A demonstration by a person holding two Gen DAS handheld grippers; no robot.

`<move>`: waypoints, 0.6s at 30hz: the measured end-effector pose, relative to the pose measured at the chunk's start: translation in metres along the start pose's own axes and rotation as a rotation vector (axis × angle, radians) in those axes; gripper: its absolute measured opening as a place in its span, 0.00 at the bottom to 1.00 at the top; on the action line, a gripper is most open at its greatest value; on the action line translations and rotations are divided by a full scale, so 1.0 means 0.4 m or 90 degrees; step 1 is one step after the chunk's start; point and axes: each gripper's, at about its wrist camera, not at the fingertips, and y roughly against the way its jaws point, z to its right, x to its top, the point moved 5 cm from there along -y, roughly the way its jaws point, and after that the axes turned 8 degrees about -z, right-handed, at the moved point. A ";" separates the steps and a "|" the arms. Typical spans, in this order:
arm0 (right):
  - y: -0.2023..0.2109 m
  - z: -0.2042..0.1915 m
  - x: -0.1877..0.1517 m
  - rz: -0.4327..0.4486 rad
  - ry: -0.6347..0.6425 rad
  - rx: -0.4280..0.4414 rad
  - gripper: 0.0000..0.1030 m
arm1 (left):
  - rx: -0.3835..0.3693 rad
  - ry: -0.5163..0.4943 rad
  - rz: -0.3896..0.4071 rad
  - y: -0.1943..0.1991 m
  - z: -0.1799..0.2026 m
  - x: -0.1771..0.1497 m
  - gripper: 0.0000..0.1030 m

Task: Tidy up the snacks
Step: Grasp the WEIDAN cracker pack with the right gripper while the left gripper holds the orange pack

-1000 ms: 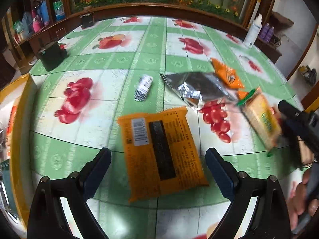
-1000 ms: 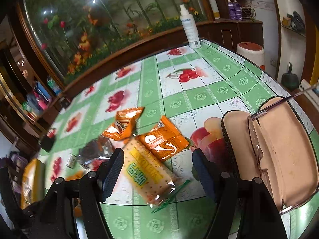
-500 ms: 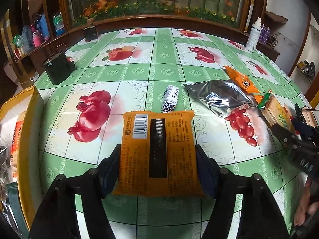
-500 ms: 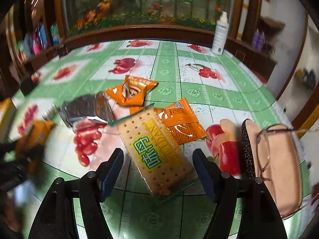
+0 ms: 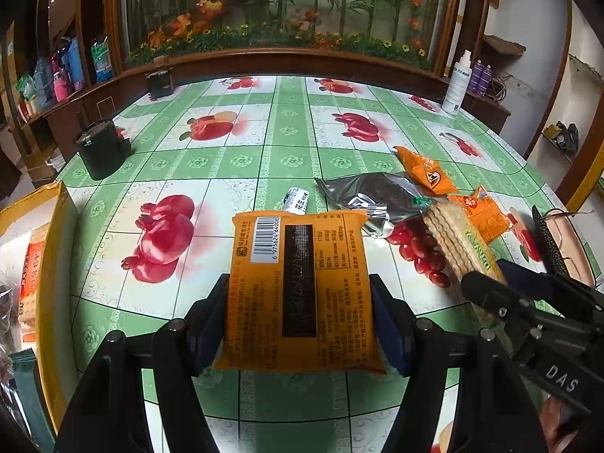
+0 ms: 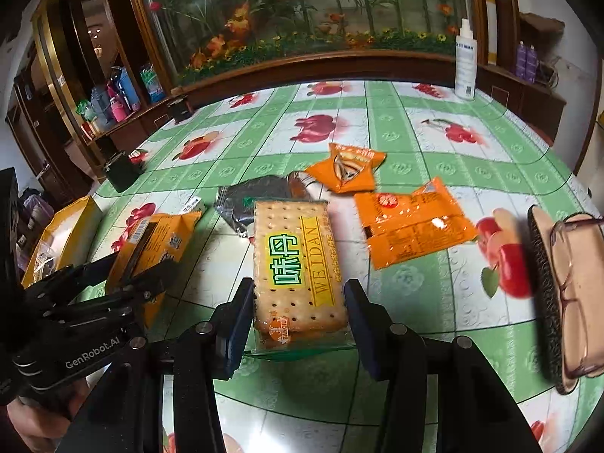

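Observation:
My left gripper is shut on a flat orange snack packet, barcode side up, held just above the green fruit-print tablecloth. The same packet and left gripper show at the left of the right wrist view. My right gripper is closing its jaws on a clear-wrapped cracker pack with a yellow and green label; the pads touch its long sides. In the left wrist view the cracker pack and right gripper are at the right.
A yellow box holding snacks stands at the left table edge. On the cloth lie a silver pouch, a small roll, an orange chip bag and an orange packet. An open glasses case is right, a black tin far left.
The left jaws closed on the orange packet and lifted it slightly. The right gripper slid left over the cracker pack, rolled to line up with it, and its jaws narrowed onto its sides.

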 end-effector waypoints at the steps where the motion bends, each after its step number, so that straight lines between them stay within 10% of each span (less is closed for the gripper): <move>1: -0.002 -0.003 -0.001 -0.003 0.001 0.000 0.50 | 0.000 0.001 -0.002 -0.002 -0.002 0.000 0.67; 18: -0.030 -0.038 -0.020 -0.027 0.022 -0.002 0.50 | 0.025 -0.011 0.019 -0.001 0.000 0.002 0.67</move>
